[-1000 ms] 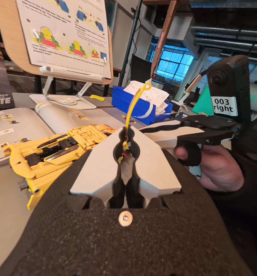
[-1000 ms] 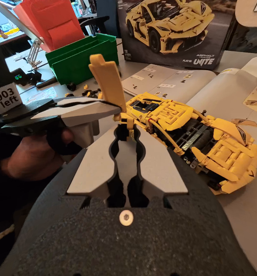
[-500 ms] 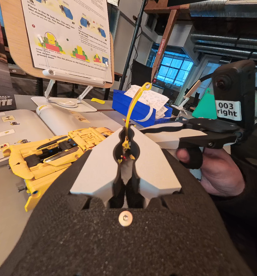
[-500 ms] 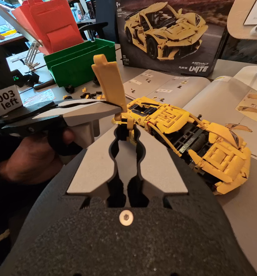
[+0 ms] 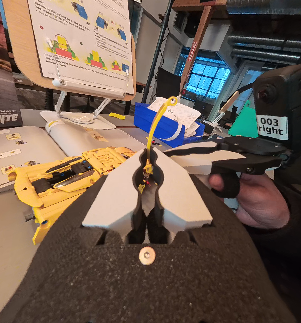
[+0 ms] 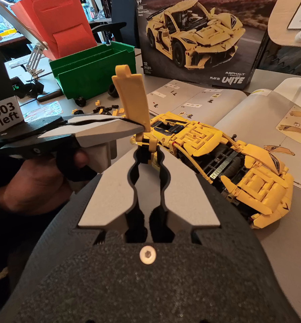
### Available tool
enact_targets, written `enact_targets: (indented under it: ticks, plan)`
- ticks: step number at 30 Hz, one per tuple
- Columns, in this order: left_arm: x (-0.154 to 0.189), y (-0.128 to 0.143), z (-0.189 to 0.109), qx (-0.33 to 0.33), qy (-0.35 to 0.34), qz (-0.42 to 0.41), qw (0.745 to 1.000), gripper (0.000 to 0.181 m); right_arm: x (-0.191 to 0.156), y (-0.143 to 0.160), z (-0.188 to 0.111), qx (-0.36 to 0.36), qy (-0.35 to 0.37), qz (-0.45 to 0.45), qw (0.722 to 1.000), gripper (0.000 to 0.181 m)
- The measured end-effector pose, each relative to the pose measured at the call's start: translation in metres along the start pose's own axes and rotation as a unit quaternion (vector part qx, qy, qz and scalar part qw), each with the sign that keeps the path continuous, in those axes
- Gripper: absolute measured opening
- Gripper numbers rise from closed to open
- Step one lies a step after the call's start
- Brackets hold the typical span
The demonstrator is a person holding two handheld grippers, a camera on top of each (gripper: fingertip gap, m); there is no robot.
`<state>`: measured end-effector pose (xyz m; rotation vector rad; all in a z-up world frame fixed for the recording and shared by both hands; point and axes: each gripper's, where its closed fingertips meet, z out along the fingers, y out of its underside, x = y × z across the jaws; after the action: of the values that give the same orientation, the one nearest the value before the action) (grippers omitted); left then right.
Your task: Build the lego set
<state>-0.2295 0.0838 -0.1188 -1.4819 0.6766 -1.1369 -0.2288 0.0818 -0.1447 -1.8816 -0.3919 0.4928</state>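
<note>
Both grippers are meeting over the near corner of the yellow car model (image 6: 221, 157), which is lying on the table (image 6: 277, 244) across the open instruction booklet (image 6: 190, 97). Your left gripper (image 6: 142, 126) is pinching the curved yellow panel (image 6: 133, 97) near its lower end, jaws clamped flat on it, so the panel is standing nearly upright. Your right gripper (image 6: 149, 150) is closing around the small yellow-and-black connector (image 6: 150, 145) under that panel; whether the pads are actually pressing on it, you cannot tell from either view.

You are risking three things. The panel is thin and you are holding it low, so any sideways push from the right gripper is likely levering it out of the left jaws or bending it. The connector is small, and a squeeze off its centre is likely popping it loose toward the loose pieces (image 6: 106, 110) by the green bin (image 6: 93, 70). The car is lying free, so pressing toward it is probably sliding it along the booklet.
</note>
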Motion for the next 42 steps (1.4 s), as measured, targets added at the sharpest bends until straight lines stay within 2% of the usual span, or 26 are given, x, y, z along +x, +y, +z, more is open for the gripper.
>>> enact_targets:
  ticks: [14, 20, 27, 29, 33, 42]
  plan:
    - [0.001, 0.007, 0.003, -0.016, 0.001, 0.000, 1.000, 0.002, 0.004, 0.005, 0.001, -0.017, 0.017, -0.018, 1.000, 0.016]
    - [0.001, 0.006, 0.002, -0.014, 0.001, 0.006, 1.000, 0.002, 0.003, 0.005, 0.000, -0.019, 0.027, -0.053, 0.998, 0.016]
    - [0.002, 0.006, 0.002, -0.014, 0.007, -0.004, 1.000, 0.002, -0.008, 0.004, 0.000, -0.014, -0.029, -0.014, 0.999, 0.038]
    - [0.005, 0.007, 0.003, -0.017, 0.012, -0.002, 1.000, 0.002, -0.007, 0.004, 0.000, -0.012, -0.036, -0.003, 0.999, 0.038]
    - [0.009, 0.008, 0.004, -0.019, 0.017, 0.006, 1.000, 0.002, 0.001, 0.002, -0.002, -0.006, -0.013, -0.006, 1.000, 0.025]
    - [0.010, 0.010, 0.006, -0.019, -0.007, 0.024, 1.000, 0.002, 0.005, 0.002, -0.002, -0.011, 0.023, -0.040, 0.999, 0.024]
